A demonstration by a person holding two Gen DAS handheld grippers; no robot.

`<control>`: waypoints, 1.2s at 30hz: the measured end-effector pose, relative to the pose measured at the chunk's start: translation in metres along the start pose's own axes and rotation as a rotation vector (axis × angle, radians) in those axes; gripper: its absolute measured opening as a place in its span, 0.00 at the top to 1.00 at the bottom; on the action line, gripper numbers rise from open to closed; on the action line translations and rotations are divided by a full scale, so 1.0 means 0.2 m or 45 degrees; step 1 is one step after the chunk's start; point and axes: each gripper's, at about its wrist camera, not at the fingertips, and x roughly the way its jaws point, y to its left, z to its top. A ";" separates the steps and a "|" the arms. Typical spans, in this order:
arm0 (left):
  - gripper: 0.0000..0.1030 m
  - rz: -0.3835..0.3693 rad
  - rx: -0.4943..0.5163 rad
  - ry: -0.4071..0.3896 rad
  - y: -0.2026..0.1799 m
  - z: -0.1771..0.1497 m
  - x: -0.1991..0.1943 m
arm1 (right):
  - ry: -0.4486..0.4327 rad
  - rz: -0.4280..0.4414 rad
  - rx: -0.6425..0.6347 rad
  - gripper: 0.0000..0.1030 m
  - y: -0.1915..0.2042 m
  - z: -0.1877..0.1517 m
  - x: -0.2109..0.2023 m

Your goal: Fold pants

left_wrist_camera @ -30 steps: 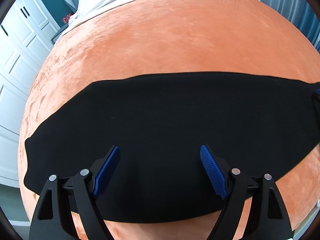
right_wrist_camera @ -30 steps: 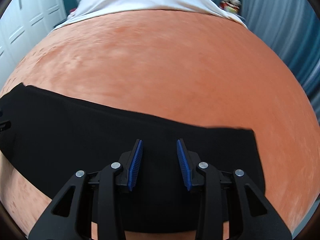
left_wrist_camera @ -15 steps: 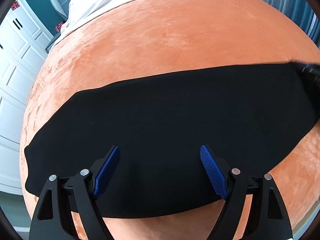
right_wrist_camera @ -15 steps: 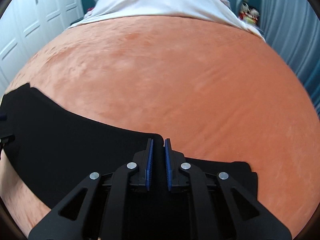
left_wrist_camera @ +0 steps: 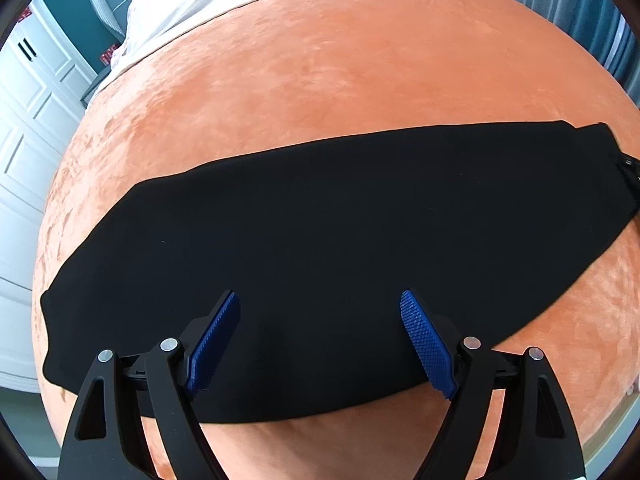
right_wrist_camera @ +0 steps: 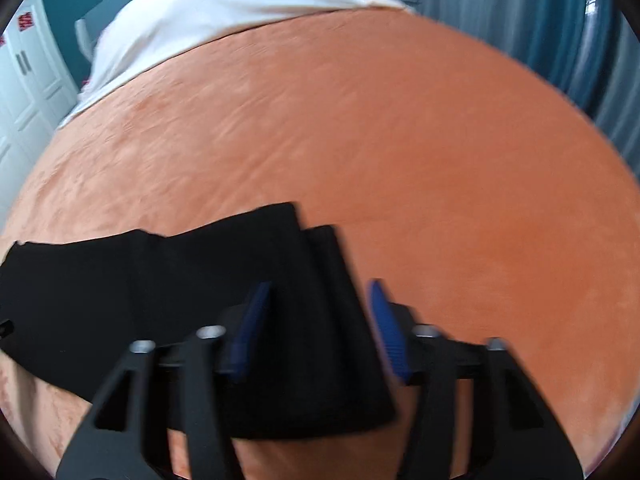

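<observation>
Hovering wide open over one pair of black pants (left_wrist_camera: 340,240), left gripper (left_wrist_camera: 320,344); right gripper (right_wrist_camera: 316,328) angled down, jaws opening, pants end between, unpinched

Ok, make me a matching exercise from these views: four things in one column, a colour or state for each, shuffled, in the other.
Things:
1. pants
2. bedspread
3. left gripper
4. sheet

Colour or state:
A. white
B. jaws wide apart, nothing gripped
C. black
D. orange

Pairs: 1-C, 2-D, 3-B, 4-A
</observation>
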 end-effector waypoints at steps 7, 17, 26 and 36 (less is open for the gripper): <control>0.21 0.012 0.041 -0.018 -0.06 0.02 -0.03 | -0.013 -0.098 0.041 0.84 -0.09 -0.08 -0.07; 0.21 -0.009 0.048 0.006 -0.11 0.00 -0.05 | -0.022 -0.053 0.046 0.81 -0.01 -0.12 -0.10; 0.21 -0.002 -0.015 -0.012 -0.03 -0.04 -0.10 | -0.099 -0.069 0.244 0.41 -0.04 -0.26 -0.45; 0.16 0.095 -0.111 -0.020 0.15 -0.13 -0.17 | -0.066 0.087 0.395 0.16 0.29 -0.47 -0.51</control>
